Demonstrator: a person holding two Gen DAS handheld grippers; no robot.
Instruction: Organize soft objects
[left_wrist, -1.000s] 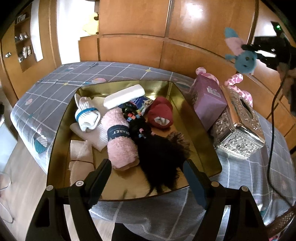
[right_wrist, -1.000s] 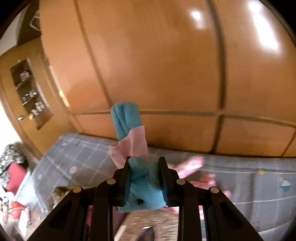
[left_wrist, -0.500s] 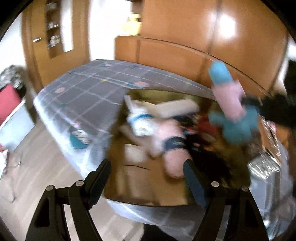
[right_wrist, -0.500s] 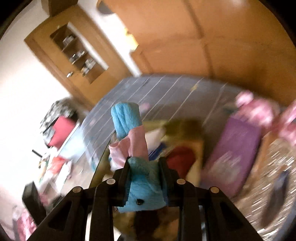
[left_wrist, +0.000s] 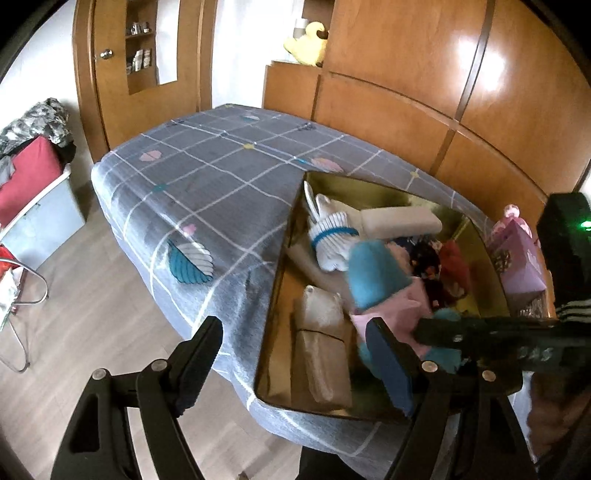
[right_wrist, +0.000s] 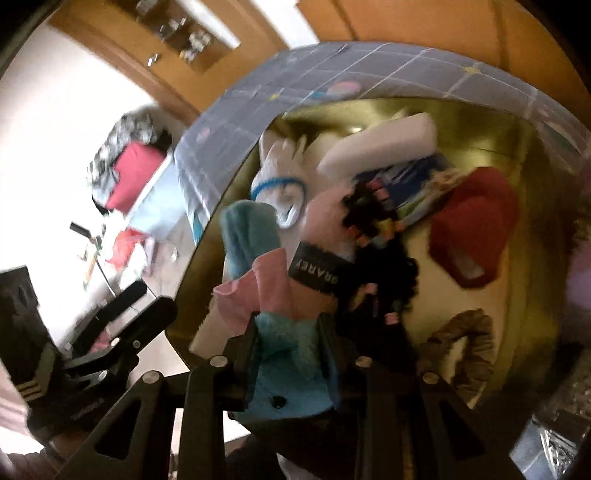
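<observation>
— What carries everything?
— A bed with a grey checked cover against wooden wardrobe panels; the gold tray lies at its near edge.
— The hand-held grippers?
— Right hand-held gripper is clamped on the blue-and-pink plush toy above the tray. Left hand-held gripper gapes wide, holding nothing.

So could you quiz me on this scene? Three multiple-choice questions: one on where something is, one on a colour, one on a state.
1. Where is the blue and pink plush toy?
A. on the floor
B. over the gold tray
C. on the wooden cabinet

2. What colour is the band on the white sock?
A. blue
B. green
C. orange

3. How is the left gripper?
A. shut on a sock
B. shut on the tray
C. open, holding nothing

Answers: 1 B, the right gripper holds it above the tray; 2 A, the stripe is blue; 3 C, its fingers stand wide apart.
</observation>
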